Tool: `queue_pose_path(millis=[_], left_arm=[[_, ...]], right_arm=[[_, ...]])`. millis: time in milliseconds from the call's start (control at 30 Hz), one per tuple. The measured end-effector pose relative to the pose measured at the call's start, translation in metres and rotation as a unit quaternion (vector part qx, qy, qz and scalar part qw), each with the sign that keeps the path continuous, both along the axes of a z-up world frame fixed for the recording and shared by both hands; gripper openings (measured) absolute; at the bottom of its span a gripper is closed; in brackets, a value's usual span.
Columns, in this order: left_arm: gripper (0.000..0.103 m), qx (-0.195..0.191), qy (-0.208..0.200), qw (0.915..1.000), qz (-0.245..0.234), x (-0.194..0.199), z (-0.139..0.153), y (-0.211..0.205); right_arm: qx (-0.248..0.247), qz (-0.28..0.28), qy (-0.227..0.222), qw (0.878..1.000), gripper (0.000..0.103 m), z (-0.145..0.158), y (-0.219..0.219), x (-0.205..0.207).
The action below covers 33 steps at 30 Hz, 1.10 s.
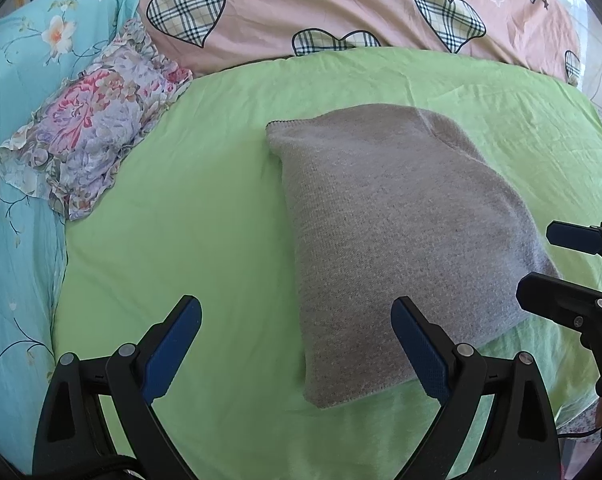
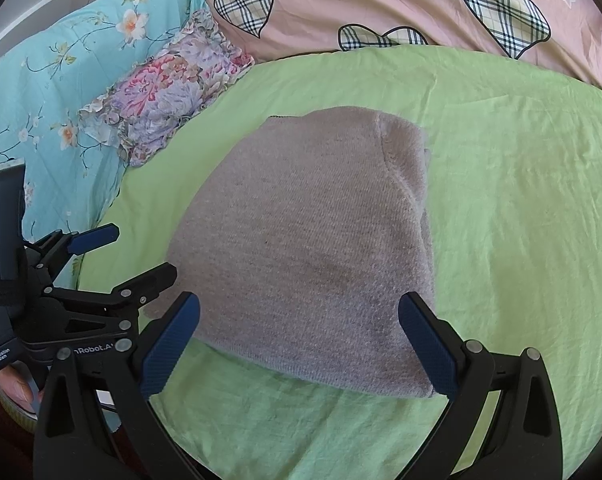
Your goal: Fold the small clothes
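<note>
Left wrist view shows our left gripper (image 1: 297, 344) and right gripper (image 2: 299, 340), jaws spread and empty, near the folded grey garment (image 1: 385, 240), apparently finished, on the green sheet (image 1: 181, 220).

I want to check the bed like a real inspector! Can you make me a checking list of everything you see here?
Surface: green sheet, wrinkled, spread over the bed.
Job's things: grey knit garment, folded into a compact bundle, lying on the green sheet.
Clutter: small floral cloth lying at the sheet's far left edge, apart from the garment.
Grippers: left hand-held gripper open, holding nothing, at the garment's near left edge; right hand-held gripper open, holding nothing, over the garment's near edge.
Cables: thin dark cable by the right hand-held gripper, low in the left wrist view.
Surroundings: pink quilt with plaid hearts behind; turquoise floral bedding at left.
</note>
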<state>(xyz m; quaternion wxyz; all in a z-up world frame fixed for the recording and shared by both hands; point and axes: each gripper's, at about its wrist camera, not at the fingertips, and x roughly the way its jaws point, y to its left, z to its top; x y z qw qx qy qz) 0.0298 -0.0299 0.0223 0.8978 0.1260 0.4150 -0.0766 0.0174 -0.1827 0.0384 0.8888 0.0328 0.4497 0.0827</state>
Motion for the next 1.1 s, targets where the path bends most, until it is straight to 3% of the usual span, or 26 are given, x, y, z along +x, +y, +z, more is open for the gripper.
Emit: queue_pose_path(millis=[1100], left_arm=[[0.096, -0.002, -0.001, 1.0, 0.001, 0.0011, 0.0017, -0.0011]], right_arm=[[0.003, -0.003, -0.004, 1.0, 0.1, 0.0046, 0.0005, 0.0013]])
